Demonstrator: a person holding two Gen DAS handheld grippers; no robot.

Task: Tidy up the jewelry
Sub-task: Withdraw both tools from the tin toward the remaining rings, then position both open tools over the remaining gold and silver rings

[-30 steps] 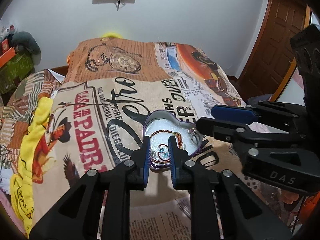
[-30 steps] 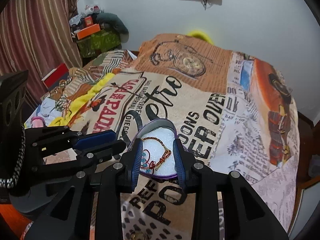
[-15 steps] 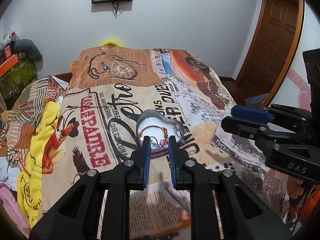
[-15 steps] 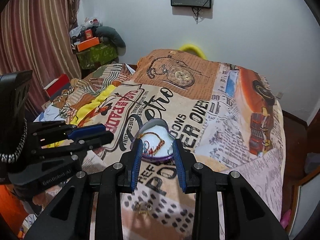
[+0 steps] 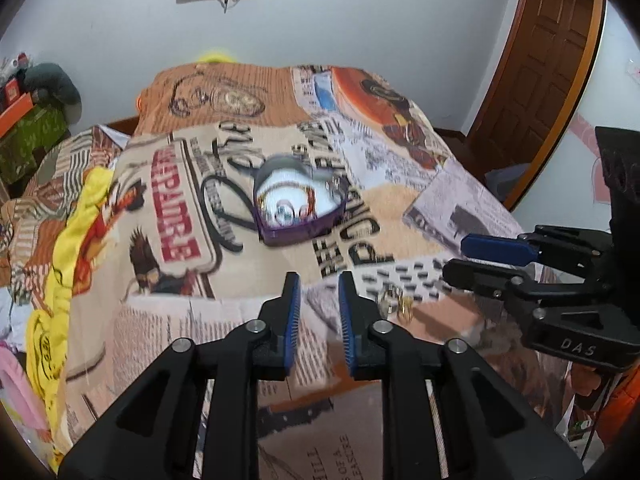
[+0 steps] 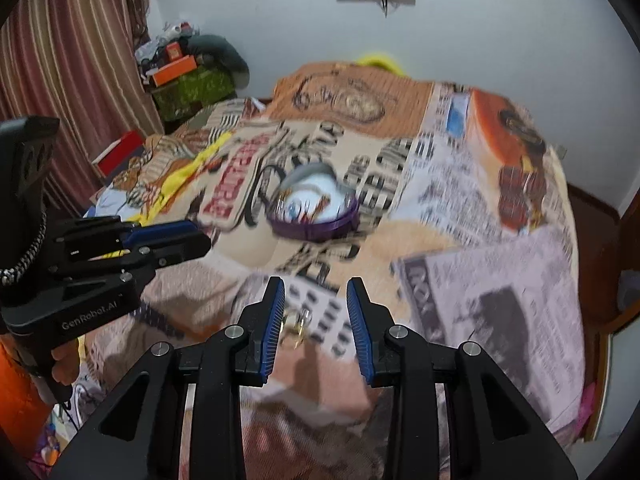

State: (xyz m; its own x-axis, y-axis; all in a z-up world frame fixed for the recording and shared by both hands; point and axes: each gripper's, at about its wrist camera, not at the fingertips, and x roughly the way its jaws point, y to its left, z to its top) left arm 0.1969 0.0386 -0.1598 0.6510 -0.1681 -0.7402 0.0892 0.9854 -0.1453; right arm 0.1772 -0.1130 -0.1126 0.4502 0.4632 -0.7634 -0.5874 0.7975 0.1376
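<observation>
- Pulling back is the main change: a second ago both wrist cameras sat right over the heart-shaped box, and now the bed (image 5: 460,200) with its newspaper-print cover fills most of each frame, blurred by motion.
- Sitting at centre frame in both views, the purple heart-shaped box (image 5: 298,236) now lies well beyond the fingertips instead of between them; beaded bracelets still rest on its white lining, so that part of the sorting looks done.
- Left tongs (image 5: 318,314), lower centre of the left view, are slightly apart with nothing between the blue pads; they also show at mid-left of the right view.
- Right tongs (image 6: 316,316), lower centre of the right view, stand wider apart and are likewise empty.
- Newly in view, a small cluster of gold rings (image 6: 295,322) lies on the cover just beside the right tongs' left pad; in the left view it sits at lower right of centre (image 5: 394,306).
- Judging from this, the rings are the next piece to pick up and carry to the box, probably with the right tongs.
</observation>
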